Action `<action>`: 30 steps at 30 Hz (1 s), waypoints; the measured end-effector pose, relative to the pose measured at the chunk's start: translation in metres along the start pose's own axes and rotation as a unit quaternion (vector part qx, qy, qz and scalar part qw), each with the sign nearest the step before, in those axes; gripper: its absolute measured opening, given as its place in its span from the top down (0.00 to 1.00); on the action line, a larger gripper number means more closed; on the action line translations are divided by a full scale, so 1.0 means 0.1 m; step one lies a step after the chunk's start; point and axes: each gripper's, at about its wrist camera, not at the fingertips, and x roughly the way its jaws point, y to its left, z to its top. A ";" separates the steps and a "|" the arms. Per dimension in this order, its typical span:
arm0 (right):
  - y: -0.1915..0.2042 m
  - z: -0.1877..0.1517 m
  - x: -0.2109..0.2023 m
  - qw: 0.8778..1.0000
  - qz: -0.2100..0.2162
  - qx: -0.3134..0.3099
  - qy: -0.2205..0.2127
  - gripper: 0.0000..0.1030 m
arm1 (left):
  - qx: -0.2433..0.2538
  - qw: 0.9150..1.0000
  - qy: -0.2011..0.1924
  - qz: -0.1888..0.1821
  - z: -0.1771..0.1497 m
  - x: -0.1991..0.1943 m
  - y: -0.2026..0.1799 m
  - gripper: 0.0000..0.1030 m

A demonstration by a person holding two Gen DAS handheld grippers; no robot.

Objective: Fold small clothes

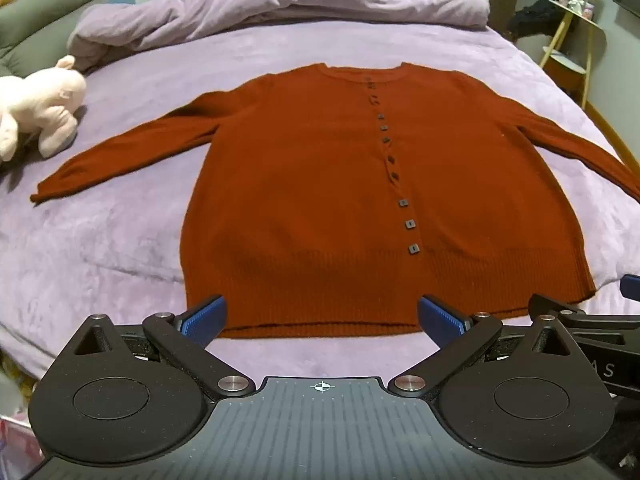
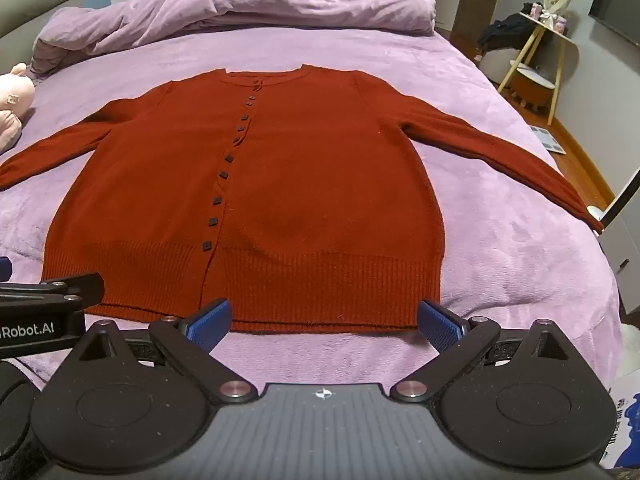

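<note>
A rust-red buttoned cardigan [image 1: 320,184] lies flat, front up, on the purple bed, both sleeves spread out to the sides; it also shows in the right wrist view [image 2: 280,184]. My left gripper [image 1: 320,318] is open and empty, hovering just above the cardigan's near hem, left of centre. My right gripper [image 2: 324,322] is open and empty, above the near hem toward its right part. The right gripper's body shows at the right edge of the left wrist view [image 1: 592,328], and the left gripper's body shows at the left edge of the right wrist view [image 2: 44,308].
A rolled purple duvet [image 1: 280,4] lies across the far end of the bed. A pink plush toy [image 1: 40,108] sits on the bed by the left sleeve. A yellow-legged side table [image 2: 536,60] stands beyond the bed's right edge.
</note>
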 end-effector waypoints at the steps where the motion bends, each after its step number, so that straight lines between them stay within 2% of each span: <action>1: 0.00 0.00 0.00 1.000 0.002 0.001 -0.001 0.04 | 0.000 1.000 0.000 -0.001 0.00 0.00 0.00 0.00; 30: 0.01 0.00 -0.02 1.000 -0.003 -0.002 -0.002 0.04 | -0.004 1.000 0.014 -0.005 -0.04 0.05 0.00 0.00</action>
